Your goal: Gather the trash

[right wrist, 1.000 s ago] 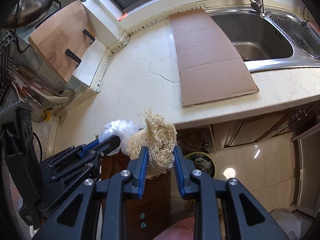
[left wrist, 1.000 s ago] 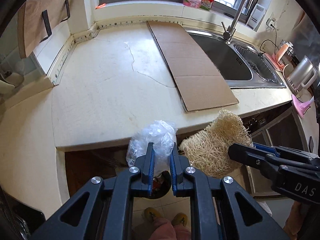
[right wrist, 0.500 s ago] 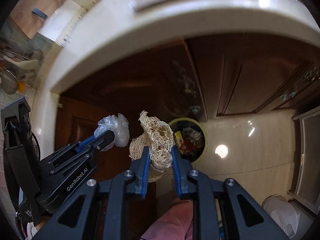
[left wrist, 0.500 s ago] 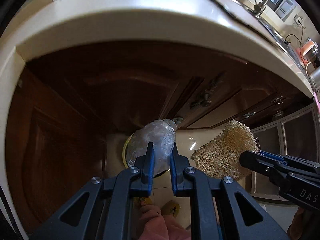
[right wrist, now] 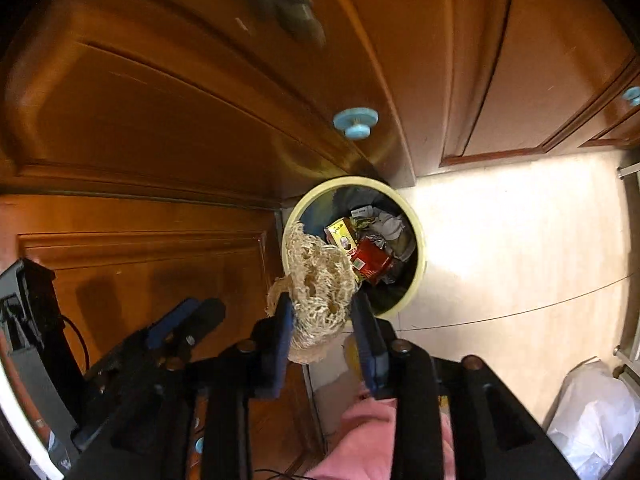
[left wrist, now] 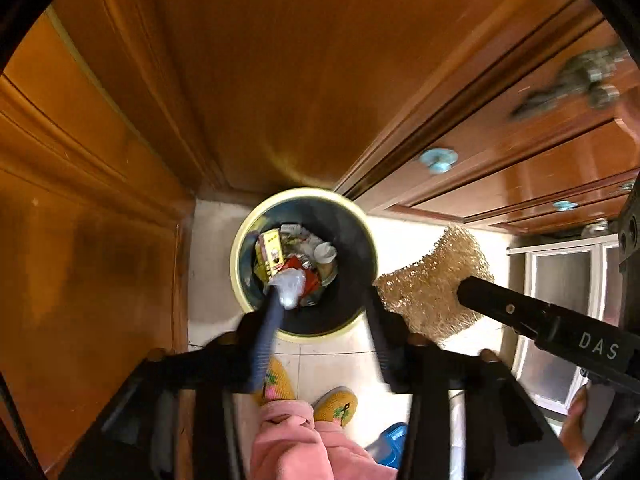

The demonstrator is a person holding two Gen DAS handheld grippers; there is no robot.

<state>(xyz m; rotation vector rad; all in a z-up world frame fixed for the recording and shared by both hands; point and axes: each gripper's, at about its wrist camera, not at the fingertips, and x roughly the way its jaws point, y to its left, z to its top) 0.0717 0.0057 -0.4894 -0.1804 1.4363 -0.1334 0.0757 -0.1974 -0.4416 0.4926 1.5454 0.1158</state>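
A round bin with a pale yellow rim [left wrist: 235, 256] [right wrist: 420, 248] stands on the floor at the cabinet corner, with several pieces of rubbish inside. My left gripper [left wrist: 320, 300] is wide open above it. The clear plastic bag [left wrist: 290, 284] hangs at its left fingertip over the bin's mouth. My right gripper [right wrist: 322, 308] is partly open, and the tan loofah scrubber [right wrist: 316, 280] [left wrist: 436, 280] still sits between its fingers above the bin's left rim.
Brown wooden cabinet doors [left wrist: 280, 60] [right wrist: 140, 120] with pale blue knobs [right wrist: 356, 122] rise behind and to the left of the bin. Pale floor tiles [right wrist: 520, 240] lie to the right. A white plastic bag [right wrist: 592, 420] sits at the lower right. The person's slippers [left wrist: 334, 402] are below.
Both grippers dropped from counter height to above the floor bin. The left jaws opened wide and released their clamp on the plastic bag. The right jaws widened around the loofah.
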